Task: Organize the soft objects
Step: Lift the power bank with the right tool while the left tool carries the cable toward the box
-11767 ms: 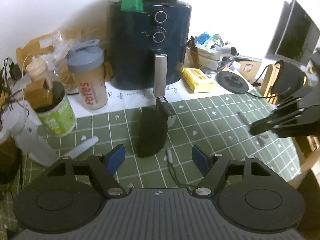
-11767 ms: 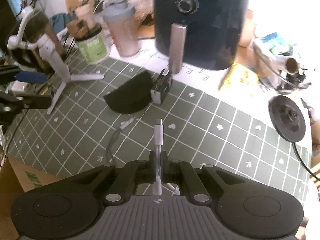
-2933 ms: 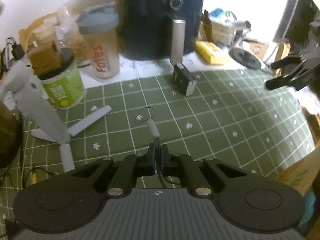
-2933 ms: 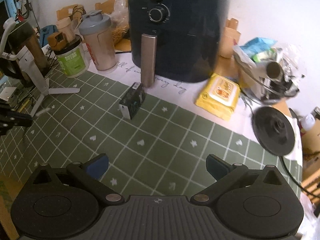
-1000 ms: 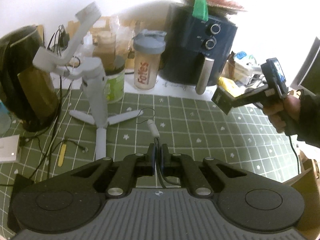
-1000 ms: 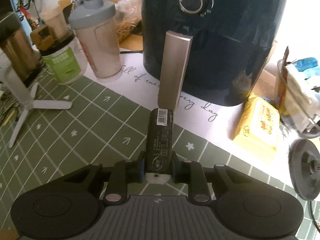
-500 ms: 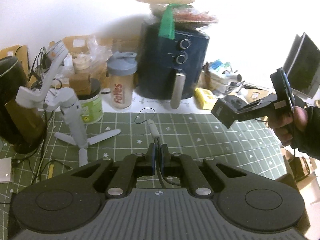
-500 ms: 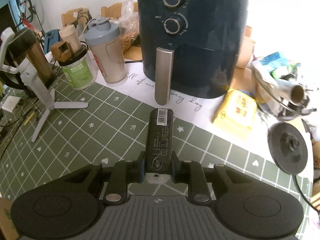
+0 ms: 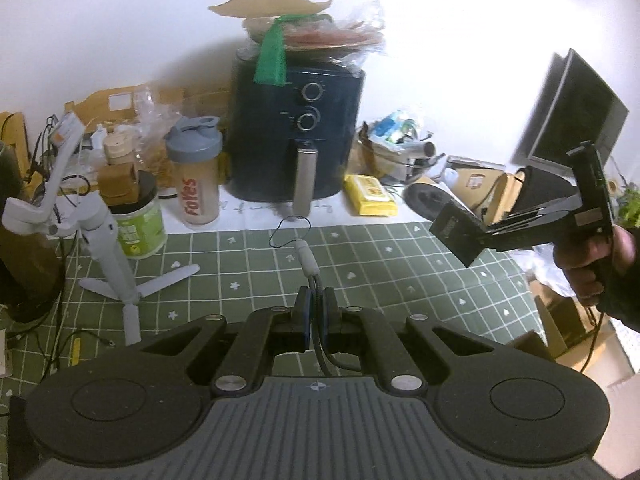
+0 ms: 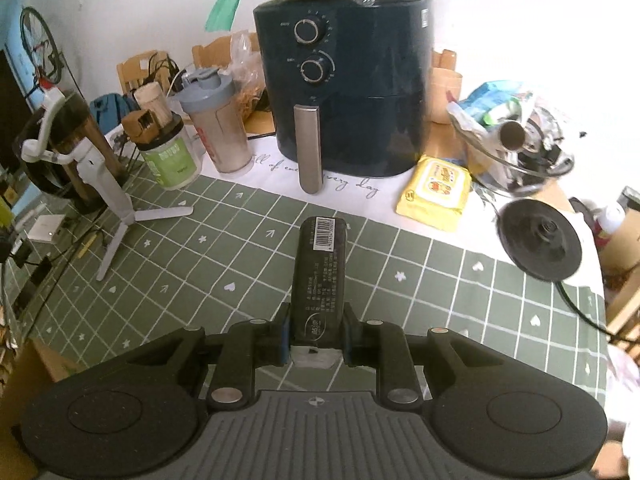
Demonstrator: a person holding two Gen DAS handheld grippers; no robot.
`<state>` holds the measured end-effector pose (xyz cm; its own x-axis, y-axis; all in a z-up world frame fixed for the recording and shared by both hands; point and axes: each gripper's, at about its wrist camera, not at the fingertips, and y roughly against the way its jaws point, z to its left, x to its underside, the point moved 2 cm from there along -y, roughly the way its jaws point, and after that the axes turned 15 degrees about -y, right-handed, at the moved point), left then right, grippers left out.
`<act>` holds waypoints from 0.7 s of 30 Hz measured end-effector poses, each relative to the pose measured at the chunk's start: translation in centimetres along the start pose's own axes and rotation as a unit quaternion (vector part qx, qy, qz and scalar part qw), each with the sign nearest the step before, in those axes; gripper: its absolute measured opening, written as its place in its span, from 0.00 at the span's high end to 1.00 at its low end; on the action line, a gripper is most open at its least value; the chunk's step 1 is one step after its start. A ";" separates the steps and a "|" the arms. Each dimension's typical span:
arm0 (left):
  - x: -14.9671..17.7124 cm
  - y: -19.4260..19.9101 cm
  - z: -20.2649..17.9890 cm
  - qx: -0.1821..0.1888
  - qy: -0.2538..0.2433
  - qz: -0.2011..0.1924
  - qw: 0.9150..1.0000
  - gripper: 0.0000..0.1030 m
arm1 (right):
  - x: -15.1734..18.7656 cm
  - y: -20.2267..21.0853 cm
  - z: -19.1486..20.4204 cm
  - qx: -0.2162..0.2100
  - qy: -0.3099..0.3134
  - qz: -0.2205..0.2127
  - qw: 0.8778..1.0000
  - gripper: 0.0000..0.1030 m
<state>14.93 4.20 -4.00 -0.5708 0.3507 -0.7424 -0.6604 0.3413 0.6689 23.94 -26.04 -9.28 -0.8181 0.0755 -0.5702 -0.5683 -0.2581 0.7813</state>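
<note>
My left gripper [image 9: 315, 304] is shut on a grey cable [image 9: 307, 260] whose plug end with a thin black loop sticks out forward above the green checked mat [image 9: 400, 264]. My right gripper [image 10: 316, 334] is shut on a black pack with a barcode label [image 10: 320, 268] and holds it above the mat [image 10: 440, 300]. In the left wrist view the right gripper [image 9: 486, 236] shows at the right, held by a hand, with the black pack [image 9: 458, 234] in its jaws.
A dark blue air fryer [image 10: 344, 92] stands at the back, with a shaker bottle [image 10: 218, 128], a green jar [image 10: 172, 156] and a white tripod stand [image 10: 108, 188] to its left. A yellow wipes pack [image 10: 436, 192] and a black kettle base [image 10: 540, 240] lie at the right.
Both grippers have risen and pulled back from the table over the last second. The right gripper took hold of the black pack earlier and still holds it.
</note>
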 end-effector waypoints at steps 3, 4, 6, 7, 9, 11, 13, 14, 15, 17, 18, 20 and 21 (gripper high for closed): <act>-0.1 0.4 -0.8 0.008 -0.006 -0.001 1.000 0.95 | 0.9 1.6 -0.2 -0.005 -0.010 -0.002 1.000 0.75; -0.1 0.5 -1.1 0.012 -0.008 -0.001 1.000 0.95 | 1.3 2.1 -0.2 -0.006 -0.011 -0.003 1.000 0.75; -0.1 0.7 -1.8 0.019 -0.014 -0.001 1.000 0.95 | 2.0 3.1 -0.1 -0.009 -0.014 -0.006 1.000 0.75; -0.2 0.7 -2.2 0.023 -0.016 0.000 1.000 0.94 | 2.3 3.6 0.0 -0.011 -0.015 -0.007 1.000 0.75; -0.1 0.8 -2.9 0.031 -0.021 0.002 0.999 0.95 | 2.9 4.5 0.1 -0.014 -0.018 -0.010 1.000 0.75; 0.0 0.8 -3.6 0.038 -0.025 0.005 0.999 0.95 | 3.6 5.4 0.2 -0.020 -0.025 -0.012 0.999 0.75; 0.2 0.9 -4.2 0.044 -0.027 0.007 0.999 0.95 | 4.2 6.2 0.2 -0.025 -0.031 -0.014 0.999 0.75; 0.3 1.0 -4.5 0.046 -0.027 0.008 0.999 0.95 | 4.5 6.6 0.3 -0.028 -0.033 -0.014 0.999 0.75; 0.4 1.0 -4.8 0.050 -0.026 0.010 0.998 0.95 | 4.9 7.0 0.3 -0.031 -0.036 -0.015 0.999 0.75; 0.6 1.1 -5.3 0.055 -0.028 0.013 0.998 0.95 | 5.4 7.7 0.4 -0.037 -0.042 -0.018 0.998 0.75; 0.7 1.1 -5.6 0.057 -0.031 0.016 0.998 0.95 | 5.7 8.1 0.4 -0.040 -0.046 -0.019 0.998 0.75; 1.0 1.2 -6.2 0.063 -0.034 0.021 0.997 0.95 | 6.3 8.8 0.4 -0.045 -0.050 -0.022 0.997 0.75; 1.2 1.2 -6.4 0.065 -0.034 0.023 0.997 0.95 | 6.6 9.1 0.5 -0.046 -0.051 -0.023 0.997 0.75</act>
<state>10.32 -0.58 -4.30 -0.5611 0.4249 -0.7103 -0.5632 0.4329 0.7039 13.34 -27.43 -5.87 -0.7992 0.1855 -0.5717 -0.5981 -0.3384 0.7264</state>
